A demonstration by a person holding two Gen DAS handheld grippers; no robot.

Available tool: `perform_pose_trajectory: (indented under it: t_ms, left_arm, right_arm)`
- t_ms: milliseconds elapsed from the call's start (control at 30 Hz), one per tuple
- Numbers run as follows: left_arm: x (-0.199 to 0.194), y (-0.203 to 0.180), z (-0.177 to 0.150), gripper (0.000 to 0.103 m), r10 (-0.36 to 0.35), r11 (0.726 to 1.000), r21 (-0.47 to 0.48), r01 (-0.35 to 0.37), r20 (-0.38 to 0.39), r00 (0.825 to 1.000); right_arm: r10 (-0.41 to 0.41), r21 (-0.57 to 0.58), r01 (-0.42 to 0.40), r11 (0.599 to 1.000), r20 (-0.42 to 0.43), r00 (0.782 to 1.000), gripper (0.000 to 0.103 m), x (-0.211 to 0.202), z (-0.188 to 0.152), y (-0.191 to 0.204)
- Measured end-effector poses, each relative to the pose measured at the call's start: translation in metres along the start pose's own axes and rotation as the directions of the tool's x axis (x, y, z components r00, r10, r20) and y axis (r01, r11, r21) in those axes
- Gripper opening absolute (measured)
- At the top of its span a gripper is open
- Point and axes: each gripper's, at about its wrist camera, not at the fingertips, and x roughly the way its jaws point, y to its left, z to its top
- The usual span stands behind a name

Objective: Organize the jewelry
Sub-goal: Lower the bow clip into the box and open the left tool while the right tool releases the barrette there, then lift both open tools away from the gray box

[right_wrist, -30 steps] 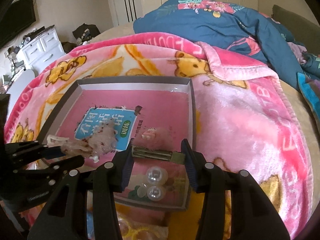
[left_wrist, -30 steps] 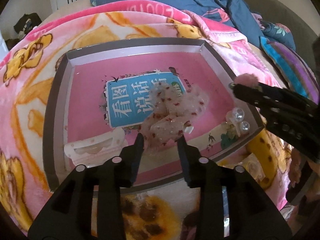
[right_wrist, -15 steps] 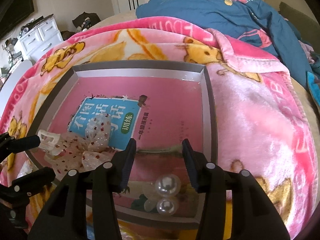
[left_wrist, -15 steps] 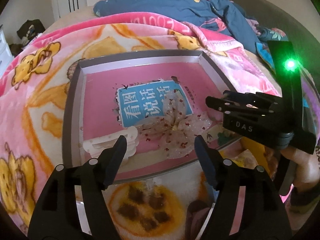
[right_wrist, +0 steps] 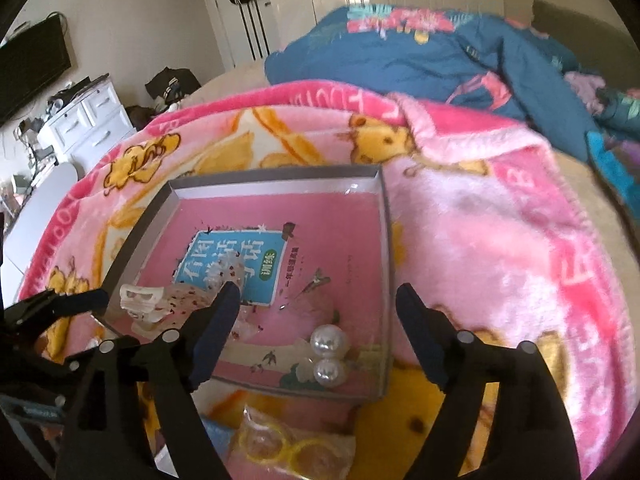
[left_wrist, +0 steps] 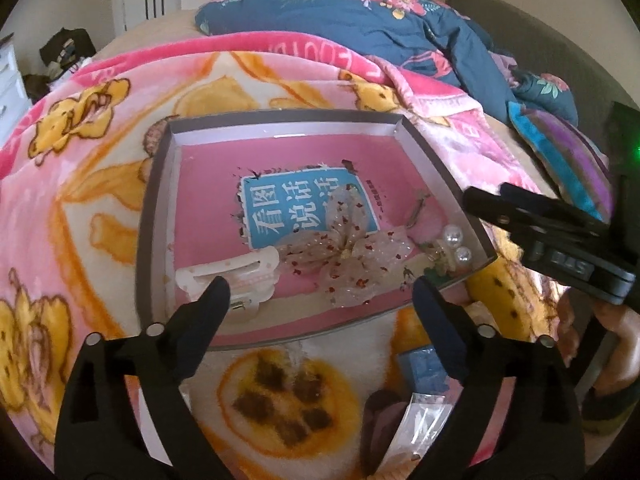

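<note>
A grey-rimmed tray (left_wrist: pixel 156 208) with a pink book-cover floor lies on the bed. In it are a sheer bow hair clip with red dots (left_wrist: pixel 348 252), a white claw clip (left_wrist: pixel 236 276), a pearl hair piece (left_wrist: pixel 456 246) and a thin metal clip with a pink puff (left_wrist: pixel 418 212). My left gripper (left_wrist: pixel 320 300) is open and empty, above the tray's near edge. My right gripper (right_wrist: pixel 316 312) is open and empty, over the tray's near right part, above the pearls (right_wrist: pixel 328 354). The right gripper also shows at the right of the left wrist view (left_wrist: pixel 532 216).
The tray (right_wrist: pixel 384 240) sits on a pink cartoon blanket (right_wrist: pixel 480 248). A clear bag with yellow rings (right_wrist: pixel 280 446) and a small blue packet (left_wrist: pixel 420 368) lie in front of the tray. A blue floral quilt (left_wrist: pixel 380 28) is heaped behind. White drawers (right_wrist: pixel 84 124) stand far left.
My left gripper opened and let the bow clip drop into the tray, then pulled back. My right gripper opened and left the metal clip in the tray, then rose and drew back.
</note>
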Motion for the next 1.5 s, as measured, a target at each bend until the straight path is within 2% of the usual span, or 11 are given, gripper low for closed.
perform_pose_trajectory:
  t_ms: [67,133,167,267,500,800,1500]
  left_arm:
    - [-0.004,0.001,-0.001,0.09,0.004,1.0,-0.007,-0.004,0.011,1.0]
    - [-0.01,0.002,-0.002,0.091,0.005,1.0,-0.015,-0.005,0.028,1.0]
    - [-0.013,0.001,-0.002,0.093,0.012,1.0,-0.012,-0.012,0.038,0.999]
    - [-0.024,-0.001,-0.004,0.093,0.033,0.999,-0.004,-0.033,0.072,0.997]
    - [-0.051,0.002,-0.011,0.094,0.006,0.999,-0.035,-0.002,0.103,0.995]
    - [-0.086,-0.004,-0.024,0.094,0.001,1.0,-0.015,0.002,0.147,0.989]
    - [-0.136,0.0,-0.064,0.094,0.047,0.999,0.005,-0.049,0.186,0.981]
  right_arm:
    - [-0.02,-0.013,0.02,1.0,0.029,0.999,0.081,-0.014,-0.001,0.001]
    - [-0.013,-0.002,0.013,1.0,0.057,0.998,0.091,-0.029,-0.003,0.0]
    - [-0.013,0.007,0.013,1.0,0.075,0.997,0.092,-0.036,-0.004,-0.001]
    - [-0.004,0.017,0.003,1.0,0.105,0.995,0.092,-0.054,-0.006,-0.003]
    - [0.008,0.036,-0.013,0.999,0.145,0.989,0.092,-0.09,-0.013,-0.004]
    - [0.008,0.026,-0.014,1.0,0.194,0.981,0.092,-0.13,-0.022,0.003]
    - [0.035,-0.005,-0.035,0.999,0.23,0.973,0.092,-0.176,-0.052,0.024]
